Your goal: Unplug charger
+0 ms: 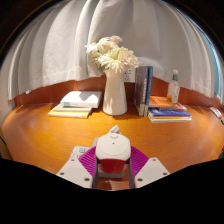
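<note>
A charger with a white top and a red lower body sits between my gripper's two fingers. Both magenta pads press against its sides. The gripper is shut on it and holds it over the wooden table. No cable or socket shows in this view.
A white vase with white flowers stands at the back of the table. Books lie to its left. Upright books, a flat stack and a small bottle are to its right. A white curtain hangs behind.
</note>
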Demonstrator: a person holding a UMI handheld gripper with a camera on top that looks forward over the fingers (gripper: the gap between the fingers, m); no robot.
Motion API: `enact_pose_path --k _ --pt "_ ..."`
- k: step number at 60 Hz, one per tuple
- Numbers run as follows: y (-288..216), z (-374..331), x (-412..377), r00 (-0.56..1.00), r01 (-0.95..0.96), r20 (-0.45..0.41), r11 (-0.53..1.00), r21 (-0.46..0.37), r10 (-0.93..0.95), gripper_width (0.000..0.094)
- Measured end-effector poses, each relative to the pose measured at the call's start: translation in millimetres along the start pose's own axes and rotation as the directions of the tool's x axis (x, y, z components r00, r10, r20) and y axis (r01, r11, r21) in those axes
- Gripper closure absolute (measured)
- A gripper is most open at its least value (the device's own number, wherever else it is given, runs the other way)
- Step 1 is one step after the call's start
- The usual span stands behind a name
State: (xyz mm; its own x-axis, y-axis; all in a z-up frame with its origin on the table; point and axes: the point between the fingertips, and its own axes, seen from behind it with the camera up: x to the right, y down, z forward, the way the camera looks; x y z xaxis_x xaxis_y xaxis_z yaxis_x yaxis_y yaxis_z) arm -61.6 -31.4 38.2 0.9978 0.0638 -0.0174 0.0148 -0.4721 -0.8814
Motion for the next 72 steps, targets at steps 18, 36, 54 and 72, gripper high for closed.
enact_pose_path --k 18,36,54,72 --pt "-200.6 -46.7 29.1 0.996 0.076 -0.06 0.98 0.186 -0.066 0.0572" --pt "-241.5 -78.5 186.3 0.983 0.054 -0.183 0.957 0.284 -0.001 0.0553" --pt "-38.0 4.2 211.0 0.996 -0.018 -0.088 0.997 -0.08 0.011 0.0531" --pt "3.1 28.2 207.1 0.998 -0.044 -0.05 0.982 -0.185 0.035 0.0407"
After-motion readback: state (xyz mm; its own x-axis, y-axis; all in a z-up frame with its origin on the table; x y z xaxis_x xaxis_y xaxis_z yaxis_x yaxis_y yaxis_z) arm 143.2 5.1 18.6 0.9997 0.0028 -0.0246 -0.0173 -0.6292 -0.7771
